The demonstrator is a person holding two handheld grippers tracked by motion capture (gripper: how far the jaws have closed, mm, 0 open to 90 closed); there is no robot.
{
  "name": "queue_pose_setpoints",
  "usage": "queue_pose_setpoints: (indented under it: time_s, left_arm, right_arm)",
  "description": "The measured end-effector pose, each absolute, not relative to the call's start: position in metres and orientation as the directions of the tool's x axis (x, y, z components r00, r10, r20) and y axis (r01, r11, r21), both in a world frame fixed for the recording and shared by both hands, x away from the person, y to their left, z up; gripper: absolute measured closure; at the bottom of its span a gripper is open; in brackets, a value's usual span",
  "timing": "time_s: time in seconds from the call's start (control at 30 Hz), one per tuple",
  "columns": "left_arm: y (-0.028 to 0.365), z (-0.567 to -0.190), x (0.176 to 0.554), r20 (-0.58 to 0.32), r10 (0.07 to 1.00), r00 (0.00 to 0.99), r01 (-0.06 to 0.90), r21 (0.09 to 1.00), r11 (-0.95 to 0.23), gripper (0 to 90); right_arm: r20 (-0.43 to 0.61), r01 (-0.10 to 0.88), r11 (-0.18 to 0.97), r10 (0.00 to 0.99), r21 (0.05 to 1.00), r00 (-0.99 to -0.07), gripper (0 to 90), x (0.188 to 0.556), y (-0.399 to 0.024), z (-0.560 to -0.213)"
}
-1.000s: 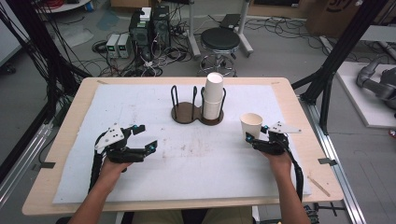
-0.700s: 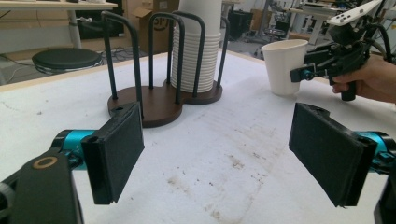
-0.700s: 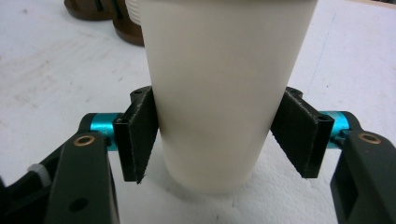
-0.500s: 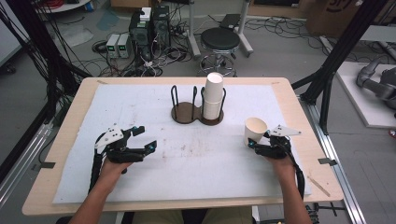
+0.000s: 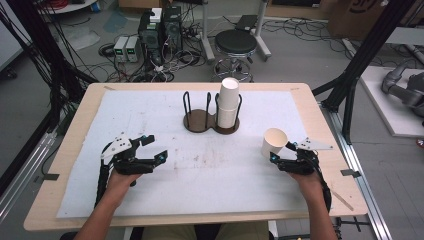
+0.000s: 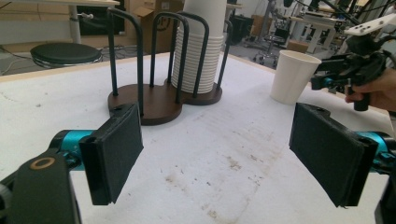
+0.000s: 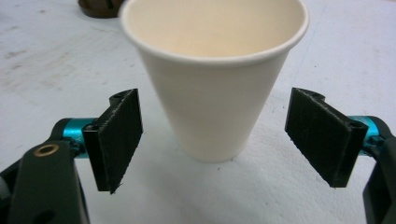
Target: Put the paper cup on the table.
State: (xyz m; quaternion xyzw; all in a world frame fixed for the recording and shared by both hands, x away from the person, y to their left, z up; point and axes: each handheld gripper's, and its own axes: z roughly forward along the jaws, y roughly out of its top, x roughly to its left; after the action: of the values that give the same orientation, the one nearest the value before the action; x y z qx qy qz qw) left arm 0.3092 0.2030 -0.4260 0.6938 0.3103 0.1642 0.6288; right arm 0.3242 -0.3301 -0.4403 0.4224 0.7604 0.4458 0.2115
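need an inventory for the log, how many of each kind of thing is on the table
loose paper cup: 1
stack of paper cups: 1
cup holder rack: 1
hand-held grippers: 2, left hand-held gripper and right hand-held gripper
total: 5

Cream-white paper cup [image 7: 212,88], black tongs [image 7: 219,144] with teal fittings, dark brown holder [image 5: 202,121]
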Motion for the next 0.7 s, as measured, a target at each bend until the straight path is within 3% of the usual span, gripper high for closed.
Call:
queue_pose_setpoints:
  time_s: [0.43,0.7]
  left_arm:
    - [0.211,-0.420,0.307,-0.163,0.655,0.738,0.196,0.980,0.024,16.7]
    - [0.214,-0.419,0.300,-0.142,0.656,0.741,0.183,0.983,0.006,16.7]
  right_arm:
    - [0.007,0.349,0.258,0.795,0.901,-0.606,19.4,0.275,-0.324,-0.415]
    - [0.007,0.318,0.238,0.791,0.918,-0.611,19.4,0.269,-0.322,-0.406]
